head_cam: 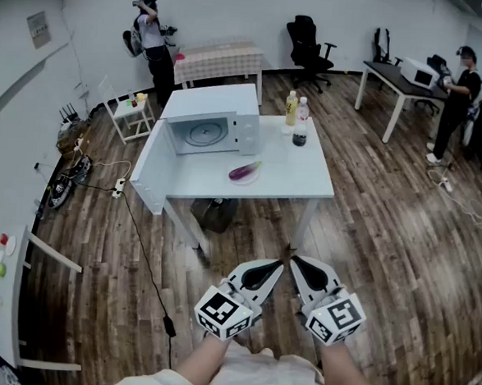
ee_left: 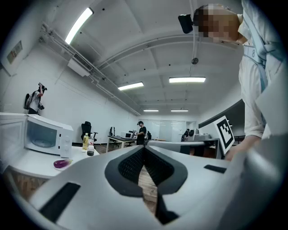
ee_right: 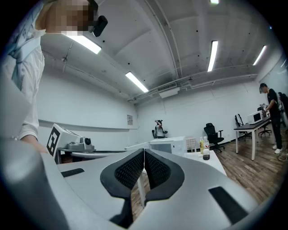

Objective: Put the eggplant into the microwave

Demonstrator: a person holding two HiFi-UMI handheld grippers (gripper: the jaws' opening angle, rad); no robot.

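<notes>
White table (head_cam: 308, 174): microwave (head_cam: 212, 130), eggplant (head_cam: 244, 171), two bottles (head_cam: 301, 127)

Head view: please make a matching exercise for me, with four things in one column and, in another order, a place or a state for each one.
Things:
1. eggplant
2. microwave
3. yellow bottle
4. left claw

Places or states:
A. shut, with nothing in it
B. door open, turntable showing
C. lying on the table, in front of the microwave
D. standing upright, right of the microwave

Pairs: 1-C, 2-B, 3-D, 4-A

Head view looks steeply down, both gripper views level — all share the distant microwave (head_cam: 208, 132).
</notes>
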